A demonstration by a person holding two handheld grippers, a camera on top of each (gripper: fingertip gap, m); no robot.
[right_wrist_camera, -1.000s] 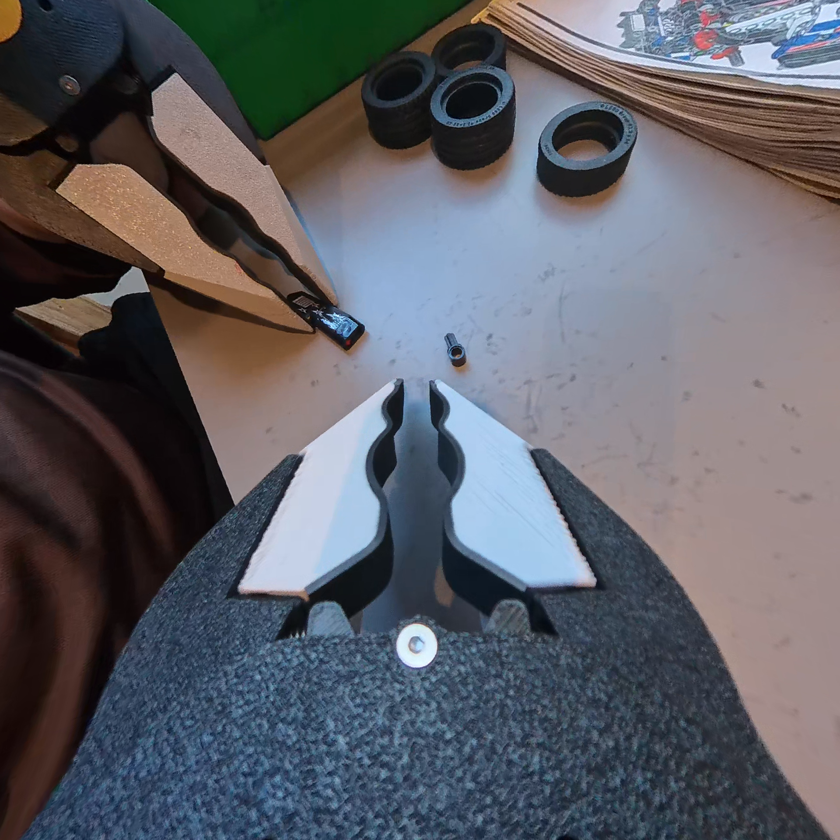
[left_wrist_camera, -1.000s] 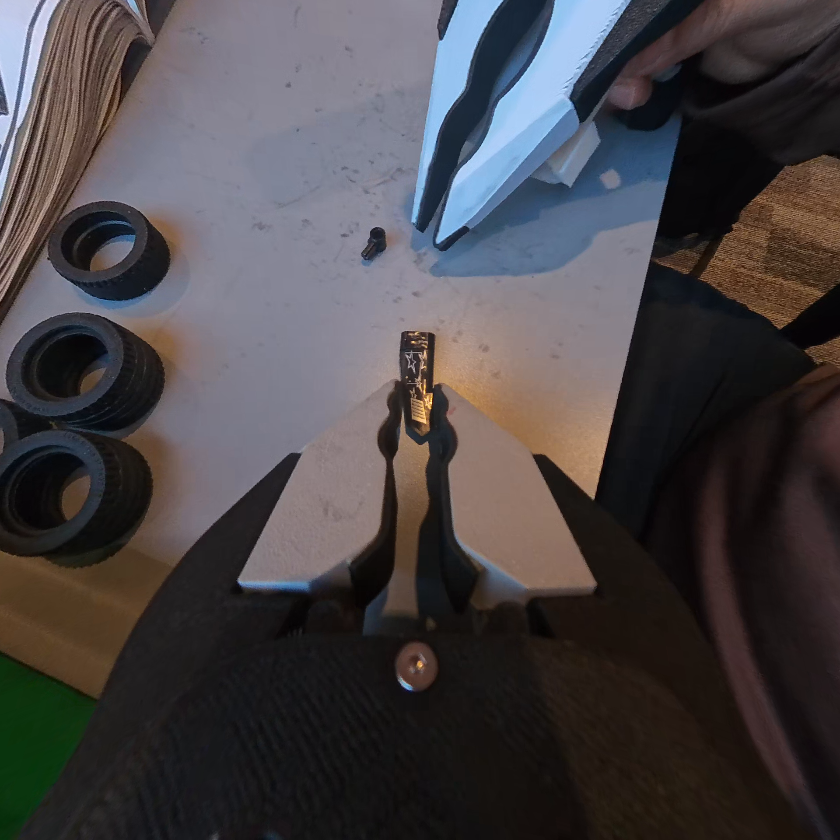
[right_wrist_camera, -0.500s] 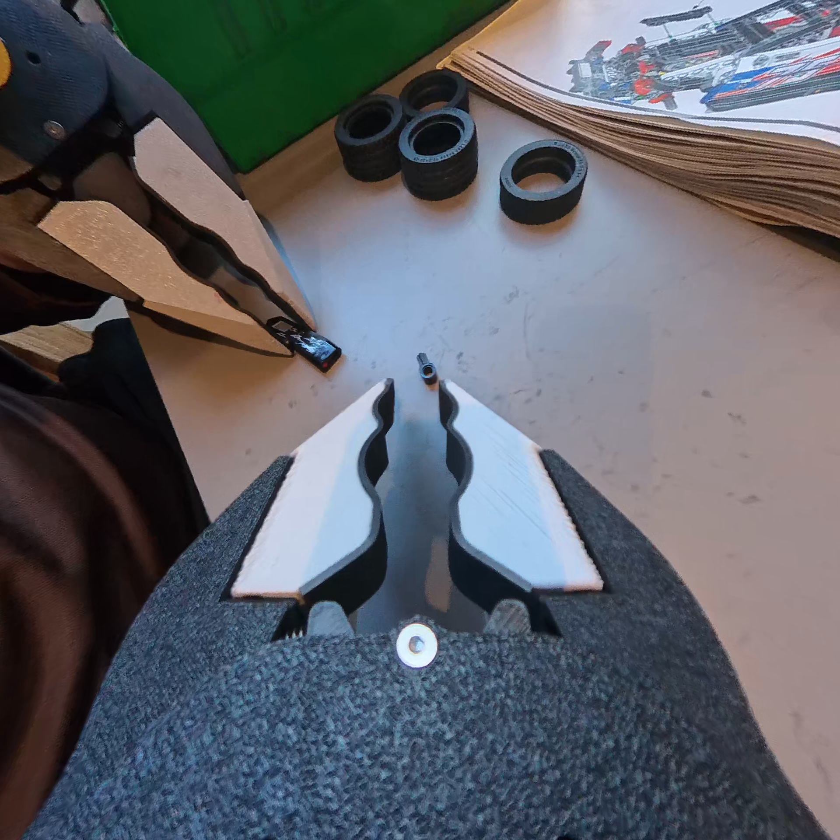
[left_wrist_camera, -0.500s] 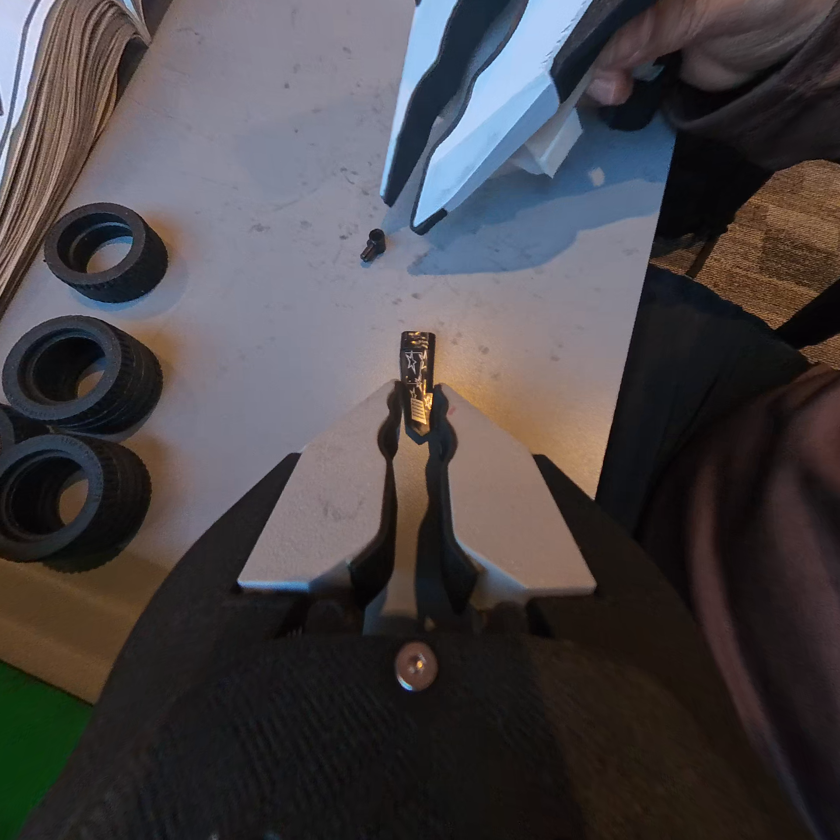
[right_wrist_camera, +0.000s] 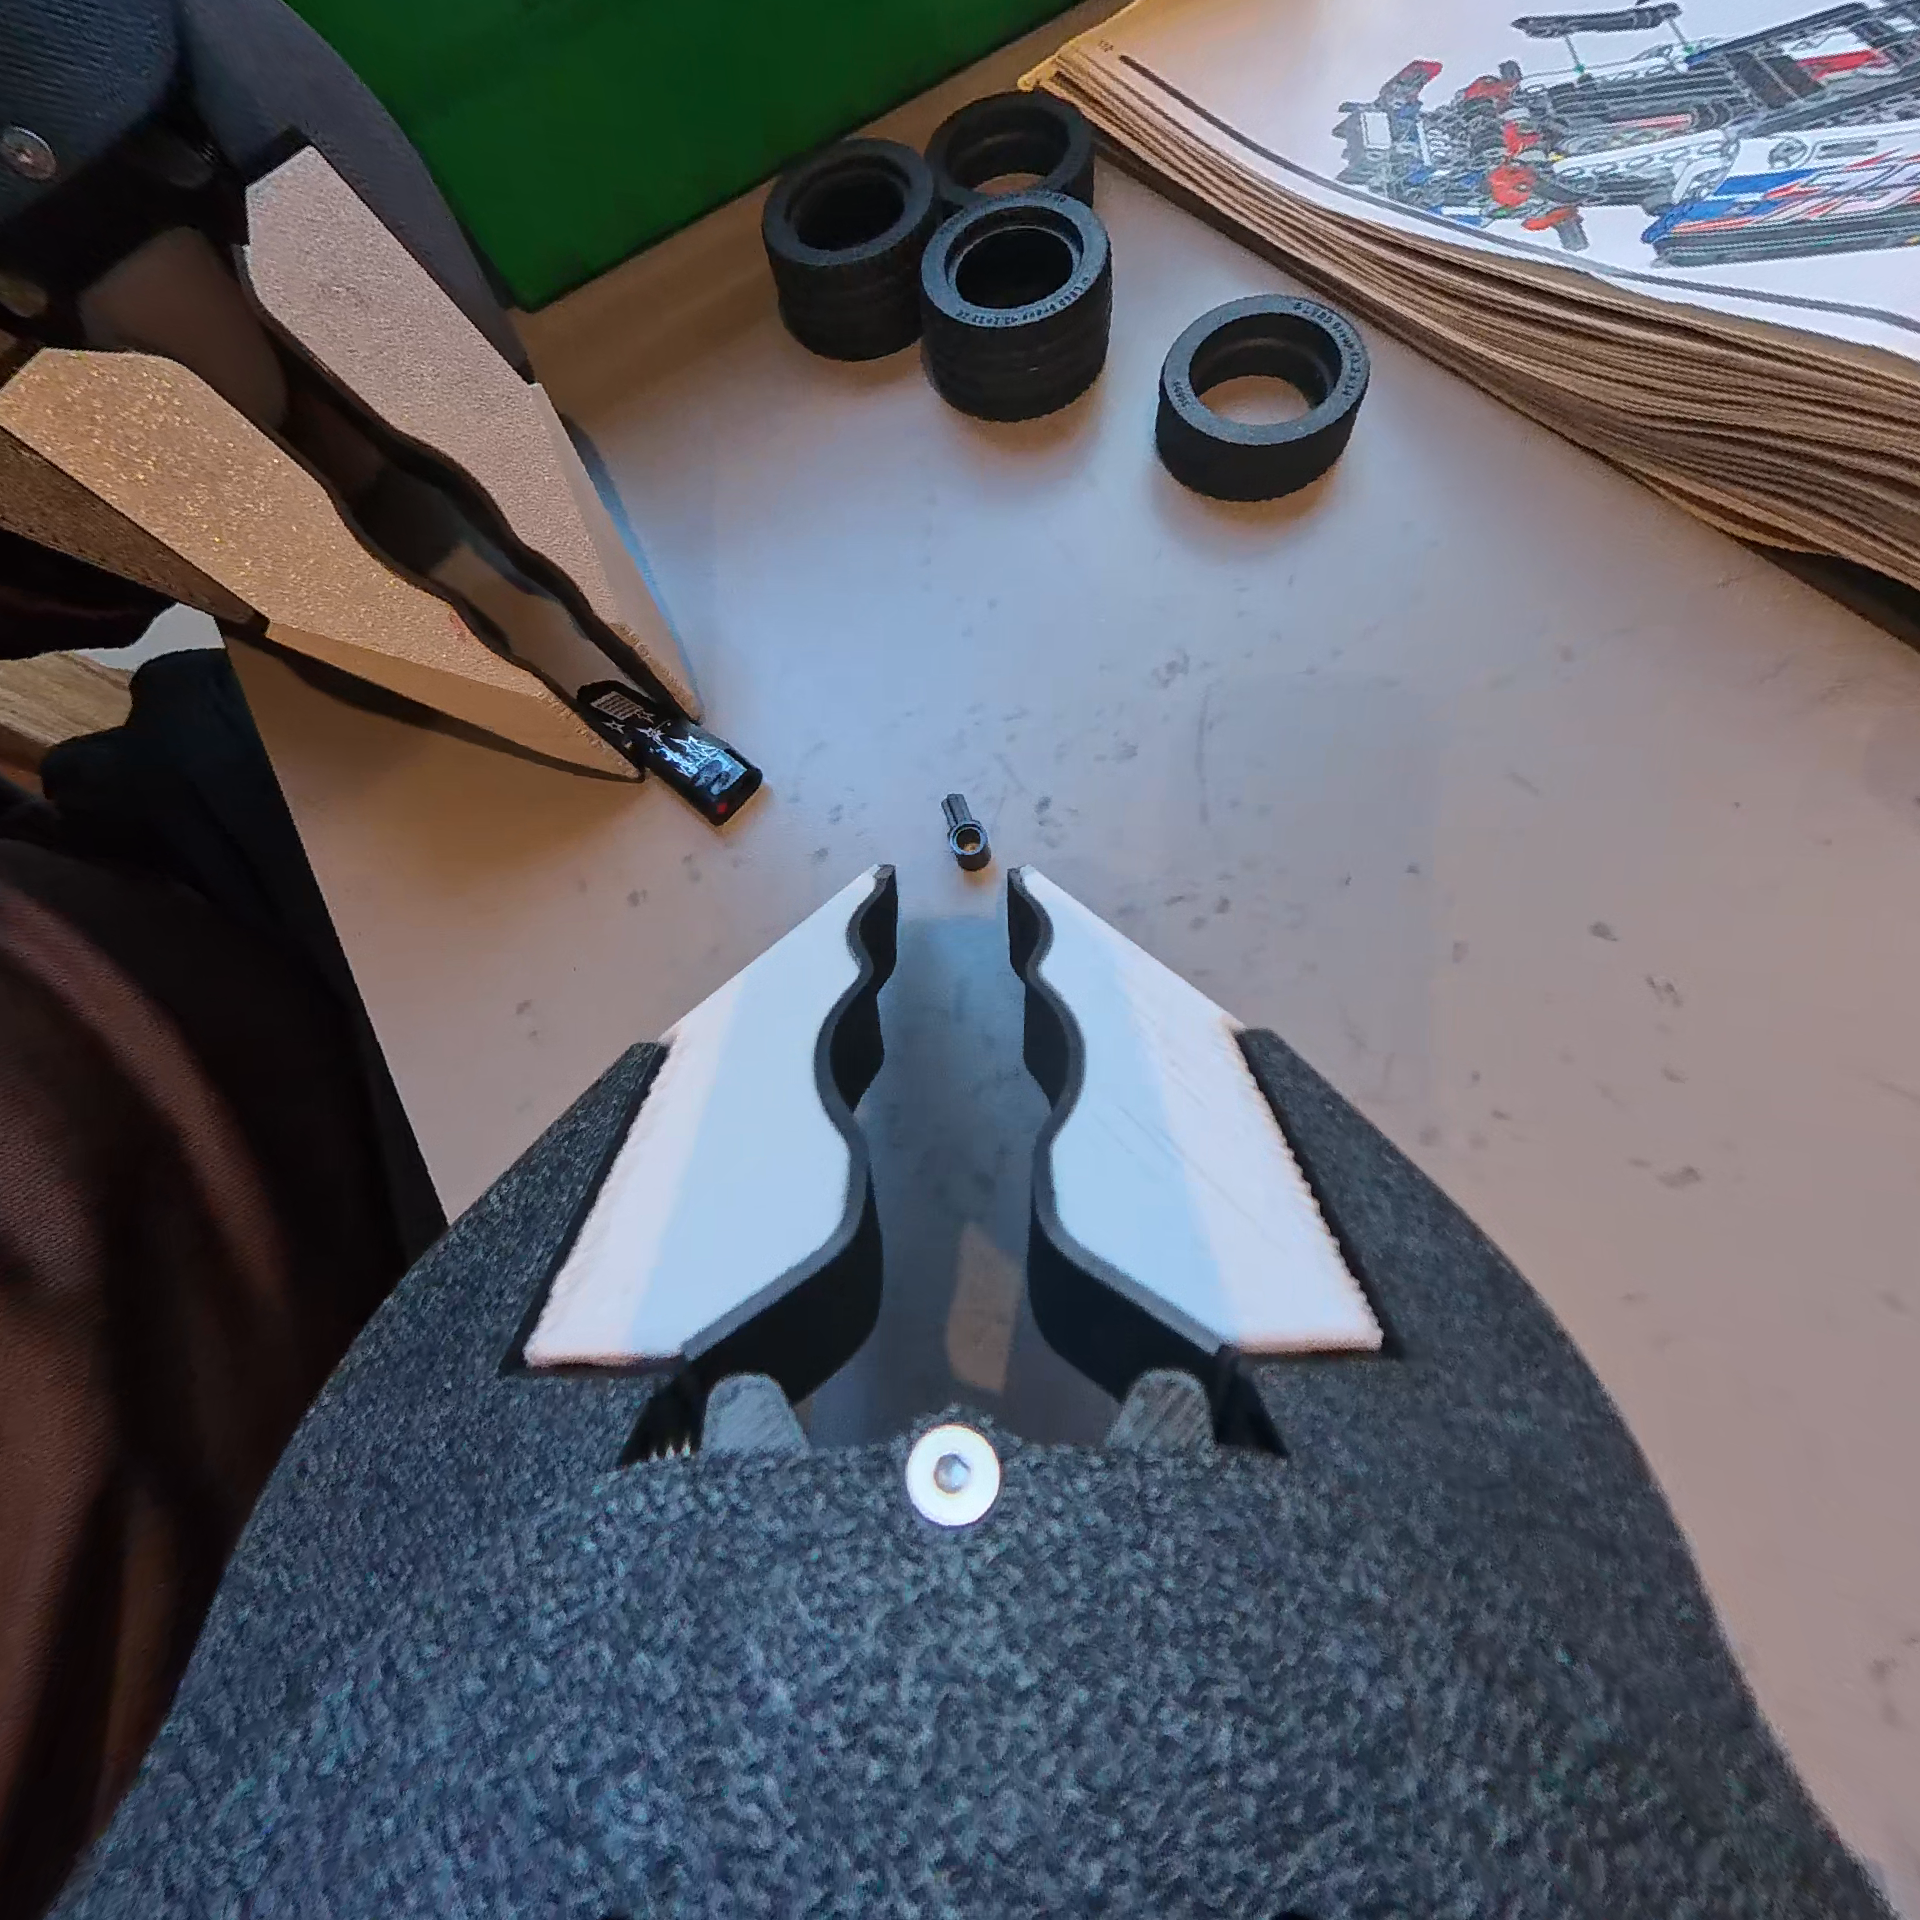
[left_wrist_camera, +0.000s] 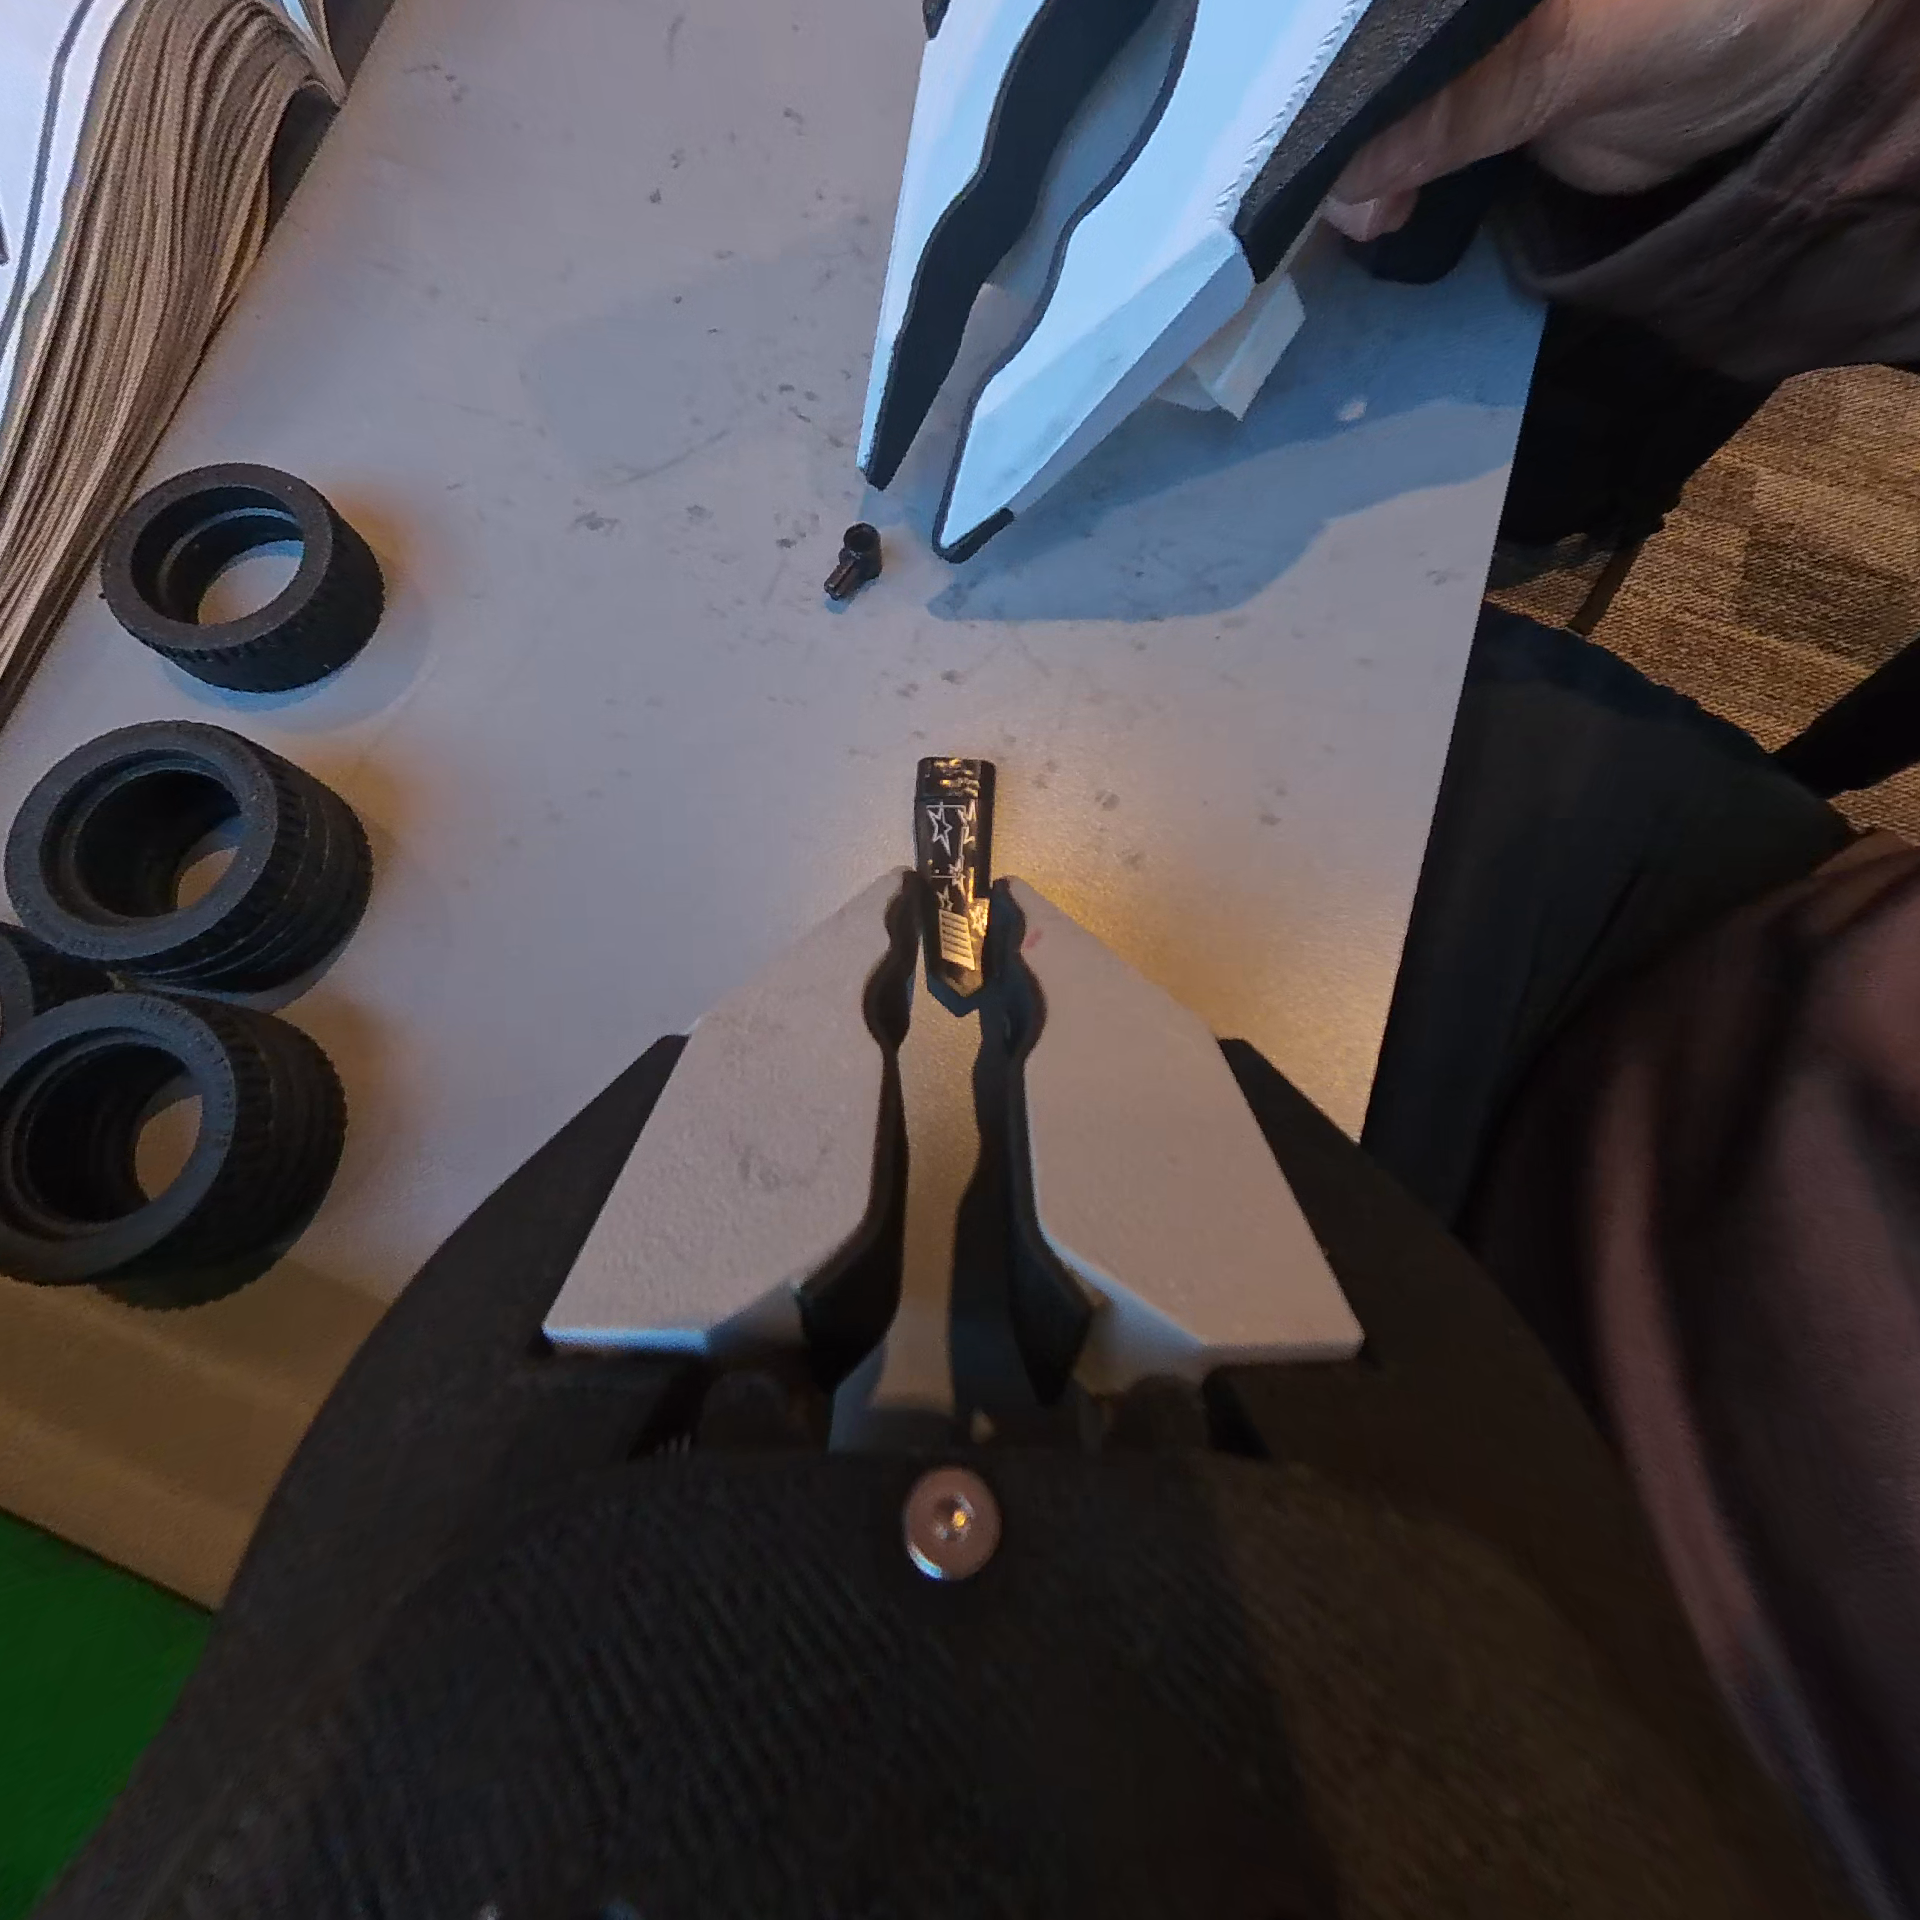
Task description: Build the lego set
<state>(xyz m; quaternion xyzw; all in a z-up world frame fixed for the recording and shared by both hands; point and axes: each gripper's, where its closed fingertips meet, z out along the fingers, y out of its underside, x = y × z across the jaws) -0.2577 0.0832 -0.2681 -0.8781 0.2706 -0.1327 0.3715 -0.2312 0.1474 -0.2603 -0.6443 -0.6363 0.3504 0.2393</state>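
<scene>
Left gripper (left_wrist_camera: 954,894) keeps its pinch on the black decorated lego piece (left_wrist_camera: 954,862), dead centre of the left wrist view, its tip poking past the fingertips above the table (left_wrist_camera: 582,312). Right gripper (right_wrist_camera: 951,878) has its fingers spread wider than half a second ago and has crept up on the small black pin (right_wrist_camera: 964,831), which lies just beyond the gap, mid-frame. The tyres (right_wrist_camera: 1013,301) sit untouched at upper centre, the instruction booklet (right_wrist_camera: 1558,239) upper right.

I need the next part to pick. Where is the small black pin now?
The small black pin lies on the table, just ahead of the open right gripper in its view, right of the printed black piece held by the left gripper.
</scene>
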